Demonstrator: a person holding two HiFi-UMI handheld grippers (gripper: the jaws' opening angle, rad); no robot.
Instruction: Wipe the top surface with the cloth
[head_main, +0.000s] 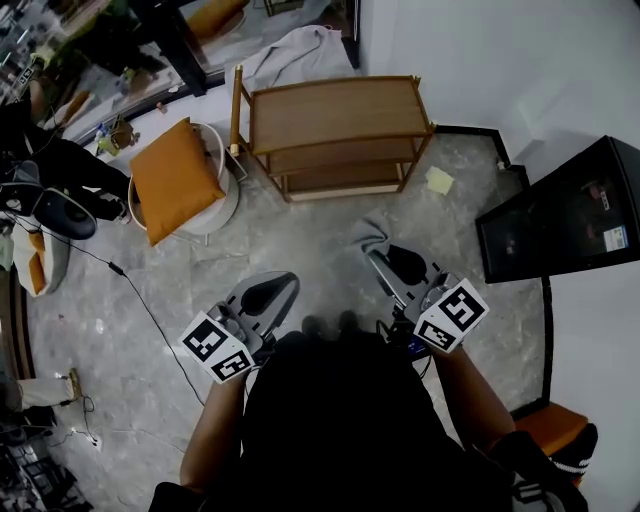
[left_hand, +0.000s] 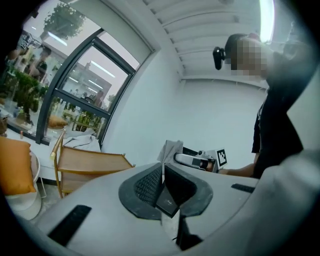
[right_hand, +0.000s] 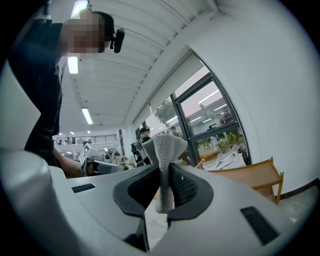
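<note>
A wooden shelf unit (head_main: 335, 112) stands on the floor ahead of me, its top board bare. My right gripper (head_main: 388, 260) is held in the air short of it, shut on a grey knitted cloth (head_main: 367, 236) that sticks up past the jaws. In the right gripper view the cloth (right_hand: 166, 145) is pinched between the pads of the right gripper (right_hand: 164, 172), and the shelf (right_hand: 250, 175) lies off to the right. My left gripper (head_main: 268, 292) hangs level beside it, shut on nothing. The left gripper view shows its closed jaws (left_hand: 162, 175), the shelf (left_hand: 85, 162) and the cloth (left_hand: 170, 149).
An orange cushion (head_main: 175, 178) rests on a white stool left of the shelf. A black cabinet (head_main: 560, 212) stands at the right. A yellow note (head_main: 439, 180) lies on the marble floor. A white sheet (head_main: 295, 50) is heaped behind the shelf. A cable (head_main: 150, 315) crosses the floor.
</note>
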